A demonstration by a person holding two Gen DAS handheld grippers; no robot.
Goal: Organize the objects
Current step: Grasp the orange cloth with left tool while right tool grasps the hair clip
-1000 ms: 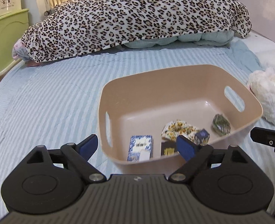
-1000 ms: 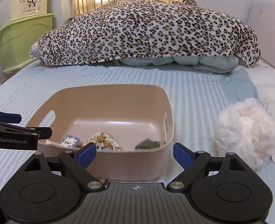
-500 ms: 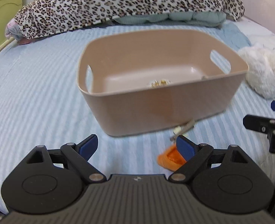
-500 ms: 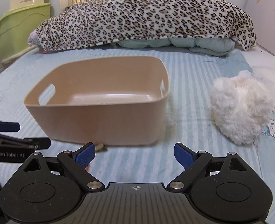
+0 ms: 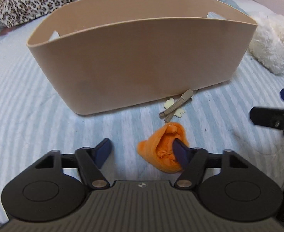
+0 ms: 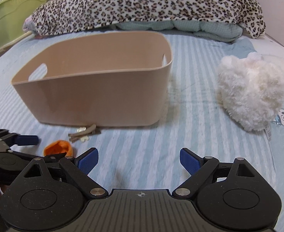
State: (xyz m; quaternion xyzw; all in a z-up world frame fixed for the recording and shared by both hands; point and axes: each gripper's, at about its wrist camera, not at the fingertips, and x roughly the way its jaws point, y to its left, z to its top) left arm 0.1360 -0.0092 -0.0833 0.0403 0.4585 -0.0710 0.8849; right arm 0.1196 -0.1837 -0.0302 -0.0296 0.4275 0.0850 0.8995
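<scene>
A beige plastic bin (image 5: pixel 134 58) stands on the striped bed; it also shows in the right wrist view (image 6: pixel 95 96). In front of it lie a taupe hair clip (image 5: pixel 177 105) and a small orange fabric item (image 5: pixel 161 154). My left gripper (image 5: pixel 142 152) is open and low over the bed, its right finger touching the orange item. The right wrist view shows the orange item (image 6: pixel 58 147), the clip (image 6: pixel 84 134) and the left gripper (image 6: pixel 16 145). My right gripper (image 6: pixel 139 159) is open and empty above the bedsheet.
A white fluffy plush (image 6: pixel 252 92) lies right of the bin, also seen in the left wrist view (image 5: pixel 271 40). A leopard-print blanket (image 6: pixel 142 5) is heaped at the back. Green storage boxes (image 6: pixel 12 17) stand at the far left.
Both grippers have dropped low toward the bed. The left gripper has moved forward onto the orange item, so the bin's inside is hidden.
</scene>
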